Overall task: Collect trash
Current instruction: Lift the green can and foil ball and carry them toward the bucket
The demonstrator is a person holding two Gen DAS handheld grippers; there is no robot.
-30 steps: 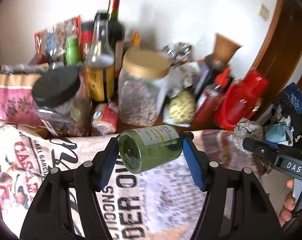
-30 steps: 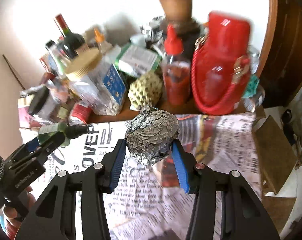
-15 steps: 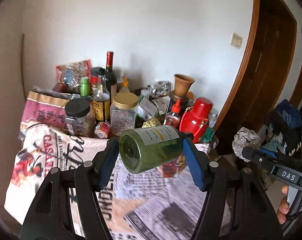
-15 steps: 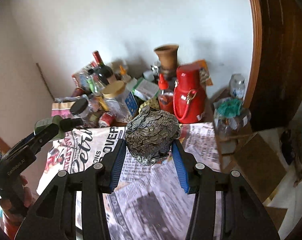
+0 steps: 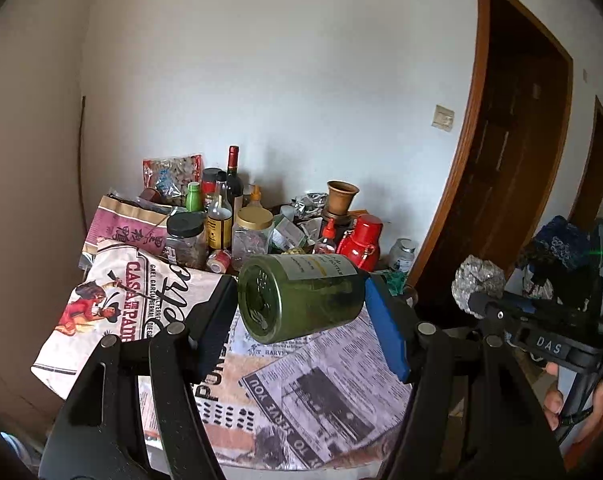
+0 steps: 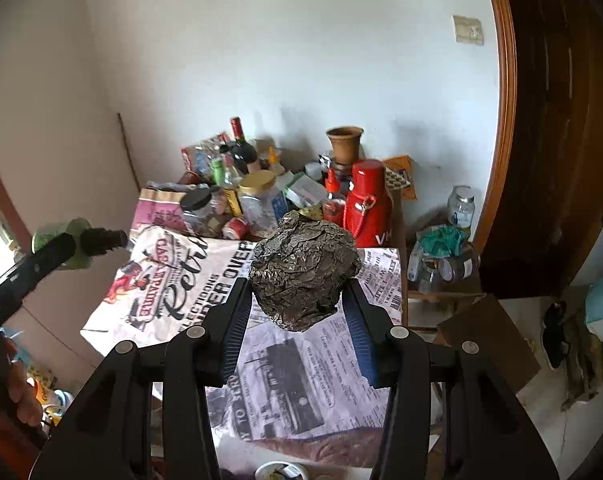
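My left gripper (image 5: 301,300) is shut on a green glass bottle (image 5: 297,300) held sideways, its base toward the camera, well above and back from the table. My right gripper (image 6: 297,284) is shut on a crumpled foil ball (image 6: 303,274), also held in the air above the table. The foil ball shows in the left wrist view (image 5: 479,282) at the right, and the bottle's neck shows in the right wrist view (image 6: 81,242) at the left.
A table covered with newspaper-print cloth (image 6: 293,364) stands against the white wall. At its back crowd jars, bottles, snack bags, a red flask (image 6: 367,204) and a clay vase (image 6: 343,146). A brown door frame (image 5: 461,184) is to the right, with a cardboard box (image 6: 489,344) below.
Both grippers have pulled back and up from the table with the bottle and foil ball still held; the table now looks smaller and farther away.
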